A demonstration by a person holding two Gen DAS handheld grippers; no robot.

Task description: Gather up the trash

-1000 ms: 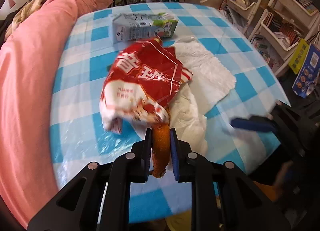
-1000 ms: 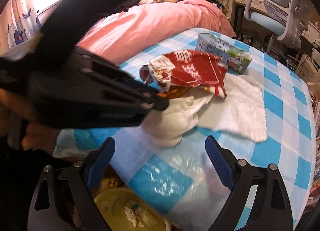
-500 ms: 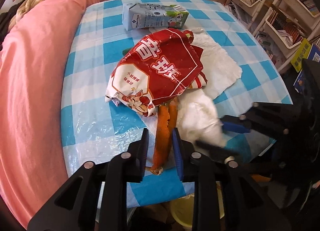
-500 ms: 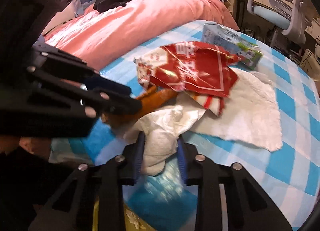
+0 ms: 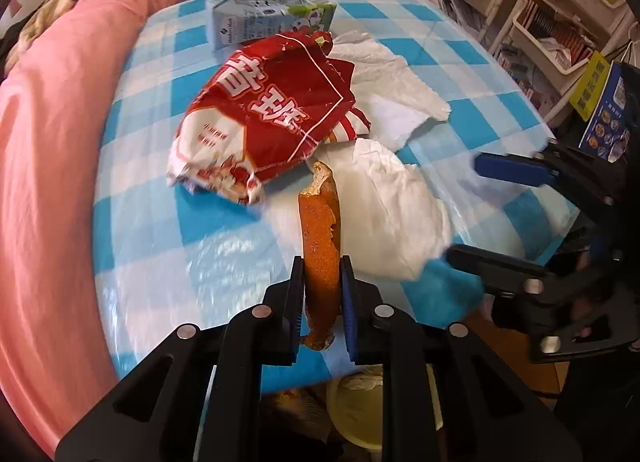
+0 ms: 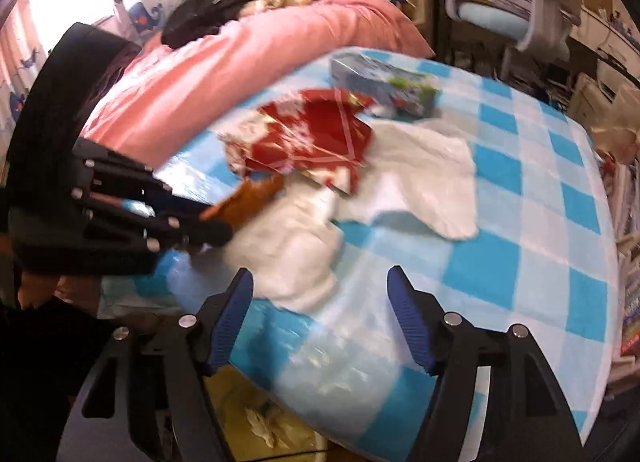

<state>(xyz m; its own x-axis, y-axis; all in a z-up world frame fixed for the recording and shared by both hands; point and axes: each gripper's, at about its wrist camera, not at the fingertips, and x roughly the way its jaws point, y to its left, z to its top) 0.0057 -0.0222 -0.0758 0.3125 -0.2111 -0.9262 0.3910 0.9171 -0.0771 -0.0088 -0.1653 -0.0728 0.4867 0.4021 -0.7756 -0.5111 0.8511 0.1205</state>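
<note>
1. Right gripper (image 6: pixel 320 316) hangs wide apart over the tabletop (image 6: pixel 520 229) edge, empty.
2. Left gripper (image 6: pixel 218 227) pinches what looks like orange peel (image 6: pixel 250 199), blurred.
3. Tissue (image 6: pixel 296 254) lies below a red wrapper (image 6: pixel 312 137).

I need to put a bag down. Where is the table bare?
Bare cloth lies between the red wrapper and the pink bedding, and right of the flat tissue. The middle is crowded, up to the milk carton.

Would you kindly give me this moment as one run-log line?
left gripper: shut on orange peel | right gripper: open, near crumpled tissue | red snack bag: on table
</note>
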